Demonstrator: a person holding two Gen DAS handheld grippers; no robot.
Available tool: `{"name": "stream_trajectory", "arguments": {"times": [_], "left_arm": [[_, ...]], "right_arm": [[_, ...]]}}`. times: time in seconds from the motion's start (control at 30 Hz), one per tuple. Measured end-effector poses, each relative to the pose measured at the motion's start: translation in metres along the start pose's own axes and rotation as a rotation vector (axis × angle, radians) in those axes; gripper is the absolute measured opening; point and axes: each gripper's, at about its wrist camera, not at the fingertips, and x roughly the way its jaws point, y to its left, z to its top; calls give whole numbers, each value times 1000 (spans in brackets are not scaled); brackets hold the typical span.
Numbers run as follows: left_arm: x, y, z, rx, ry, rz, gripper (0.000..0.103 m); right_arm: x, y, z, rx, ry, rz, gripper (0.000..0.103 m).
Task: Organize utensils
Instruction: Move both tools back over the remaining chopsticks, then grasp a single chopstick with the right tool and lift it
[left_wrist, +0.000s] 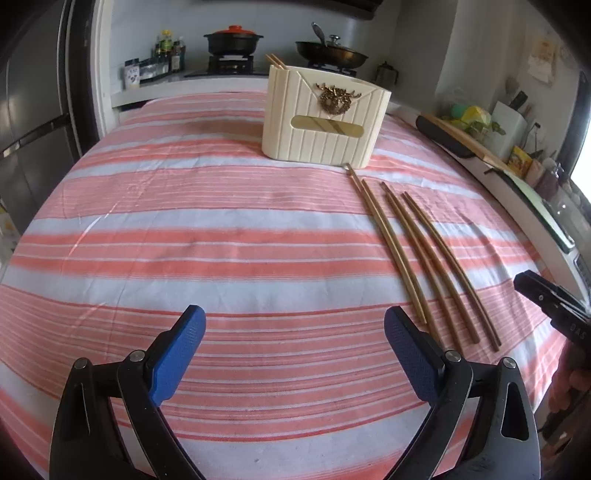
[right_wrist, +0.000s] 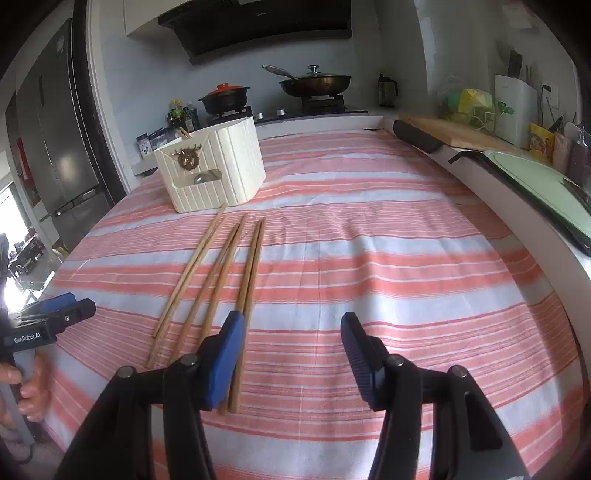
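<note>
Chopsticks (right_wrist: 221, 273) loose on striped cloth (right_wrist: 369, 258) before holder (right_wrist: 221, 173), both claws wide open, empty.

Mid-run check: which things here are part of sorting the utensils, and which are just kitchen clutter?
Job:
chopsticks on the cloth
cream holder, one pair already in it
left gripper and right gripper, both open

Lying about:
red-lidded pot
frying pan
cutting board
sauce bottles
</note>
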Motion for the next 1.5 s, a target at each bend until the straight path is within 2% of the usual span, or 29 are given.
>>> {"name": "stream_trajectory", "arguments": {"times": [0.2, 0.33, 0.4, 0.6, 0.87, 0.97, 1.1, 1.17, 1.23, 1.3, 1.33, 1.43, 1.5], "left_arm": [[9, -17, 20, 32, -8, -33, 98], [32, -32, 45, 42, -22, -40, 98], [51, -38, 57, 38, -5, -39, 98], [97, -51, 71, 64, 46, 45, 98], [109, -52, 72, 70, 89, 68, 99], [114, -53, 73, 77, 110, 99, 99], [116, -57, 73, 98, 122, 124, 99], [114, -56, 72, 100, 126, 115, 98], [112, -56, 70, 105, 132, 109, 96], [109, -56, 69, 112, 133, 103, 91], [108, -57, 68, 119, 133, 100, 90], [104, -58, 67, 137, 132, 94, 80], [101, -58, 67, 149, 129, 89, 65]], "right_arm": [[10, -1, -4, 15, 16, 17, 55], [13, -2, -4, 19, 21, 18, 55], [13, -3, -5, 27, 22, 18, 55], [5, -4, -5, 26, 9, 23, 55], [6, -8, -4, 21, 5, 26, 55], [9, -7, -4, 21, 7, 28, 55], [18, -1, 3, -9, 38, 14, 55], [27, 1, 10, -26, 65, 34, 50], [39, 4, 16, -28, 117, 68, 34], [51, 7, 21, -23, 166, 115, 29], [57, 9, 24, -29, 187, 127, 23], [72, 17, 26, -64, 236, 120, 16], [78, 22, 27, -83, 262, 108, 14]]}}
